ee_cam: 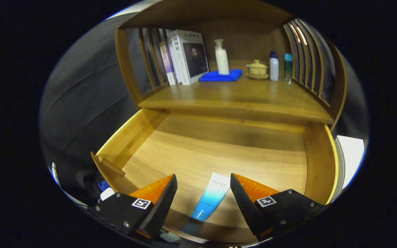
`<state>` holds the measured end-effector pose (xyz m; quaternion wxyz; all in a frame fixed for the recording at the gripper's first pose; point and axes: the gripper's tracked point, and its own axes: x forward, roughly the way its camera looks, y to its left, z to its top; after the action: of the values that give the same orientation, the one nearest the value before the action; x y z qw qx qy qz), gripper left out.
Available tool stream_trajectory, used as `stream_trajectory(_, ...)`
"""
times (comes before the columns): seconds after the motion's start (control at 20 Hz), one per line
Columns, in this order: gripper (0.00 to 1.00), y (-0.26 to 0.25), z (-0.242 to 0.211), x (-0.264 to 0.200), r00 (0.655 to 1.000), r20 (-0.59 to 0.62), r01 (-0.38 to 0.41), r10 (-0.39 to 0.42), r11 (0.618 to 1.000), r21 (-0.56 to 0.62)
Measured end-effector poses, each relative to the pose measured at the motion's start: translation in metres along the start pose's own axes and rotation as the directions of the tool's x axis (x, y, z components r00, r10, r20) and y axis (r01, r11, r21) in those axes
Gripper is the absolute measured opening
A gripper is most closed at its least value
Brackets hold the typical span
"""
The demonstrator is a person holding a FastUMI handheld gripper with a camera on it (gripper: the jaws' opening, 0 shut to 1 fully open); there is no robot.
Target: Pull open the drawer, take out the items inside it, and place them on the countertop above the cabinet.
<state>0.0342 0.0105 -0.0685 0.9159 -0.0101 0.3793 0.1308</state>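
The wooden drawer [143, 134] stands pulled out below the cabinet's countertop [240, 98]. A white and blue tube [211, 196] lies on the drawer floor near its front wall, pointing away from me. My gripper [203, 181] is open above the drawer's front, and the tube lies in the gap between the two orange and black fingers [165, 194], touching neither. Most of the drawer floor beyond the tube is bare wood.
On the countertop stand books [188, 57], a white pump bottle [222, 57] on a folded blue cloth [219, 76], a yellow lidded cup [257, 69], and two small bottles [274, 66]. Slatted wooden sides [305, 51] enclose the shelf left and right.
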Motion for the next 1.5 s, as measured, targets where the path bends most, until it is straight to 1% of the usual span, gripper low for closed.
stream_trajectory(0.15,0.94,-0.011,-0.003,0.008,0.995,-0.097,0.011,-0.012,1.0,-0.011)
stream_trajectory(0.3,0.95,-0.015,-0.017,0.018,0.979,-0.206,0.005,0.001,1.0,0.027)
stream_trajectory(0.5,0.93,-0.025,-0.031,0.029,0.958,-0.287,0.036,-0.023,0.999,0.038)
stream_trajectory(0.65,0.93,-0.03,-0.046,0.037,0.936,-0.35,0.054,-0.037,0.998,0.04)
stream_trajectory(0.75,0.93,-0.028,-0.059,0.037,0.91,-0.414,0.049,-0.025,0.998,0.048)
stream_trajectory(0.9,0.92,-0.027,-0.068,0.041,0.888,-0.46,0.051,-0.018,0.997,0.059)
stream_trajectory(0.95,0.89,-0.027,-0.065,0.041,0.887,-0.461,0.053,-0.023,0.997,0.052)
stream_trajectory(1.0,0.89,-0.026,-0.067,0.043,0.883,-0.468,0.05,-0.026,0.998,0.039)
stream_trajectory(1.2,0.86,-0.026,-0.075,0.043,0.863,-0.498,0.038,-0.083,0.994,-0.099)
stream_trajectory(1.3,0.82,-0.037,-0.077,0.045,0.857,-0.493,0.054,-0.148,0.979,-0.198)
stream_trajectory(1.35,0.71,-0.032,-0.071,0.037,0.861,-0.487,0.047,-0.146,0.977,-0.209)
stream_trajectory(1.4,0.6,-0.035,-0.078,0.044,0.861,-0.49,0.032,-0.139,0.975,-0.22)
stream_trajectory(1.5,0.52,-0.035,-0.076,0.041,0.869,-0.482,-0.002,-0.116,0.972,-0.236)
